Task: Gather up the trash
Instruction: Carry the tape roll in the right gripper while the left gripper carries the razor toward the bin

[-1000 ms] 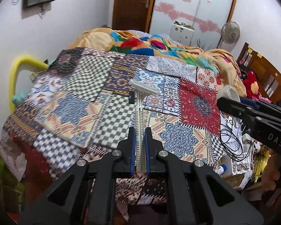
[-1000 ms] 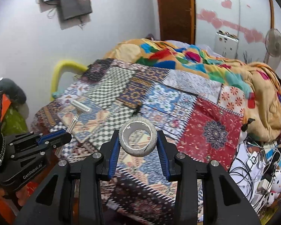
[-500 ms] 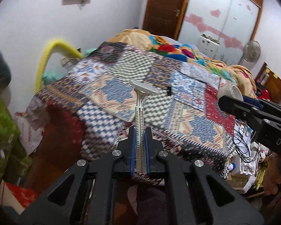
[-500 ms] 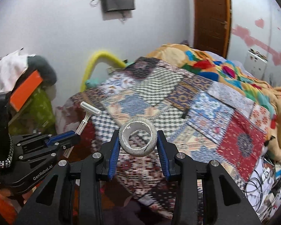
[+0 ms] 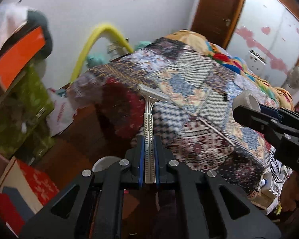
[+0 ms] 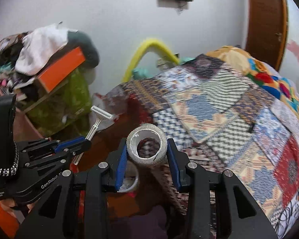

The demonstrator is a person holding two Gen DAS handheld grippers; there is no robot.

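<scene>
The left tool (image 5: 149, 139) clenched a white razor (image 5: 149, 119) by its handle; the right tool (image 6: 147, 149) gripped a tape roll (image 6: 147, 148) beside the quilted bed (image 6: 219, 107).

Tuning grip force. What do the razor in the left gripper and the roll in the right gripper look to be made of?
Razor: looks like moulded white plastic, matt, with a ribbed handle and forked neck; the blade is too small to make out. Left gripper is shut on its handle.
Tape roll: rough, greyish, grainy outer wrap over a smooth white core with a ragged inner edge, probably cardboard or plastic. Right gripper clamps its sides.
</scene>
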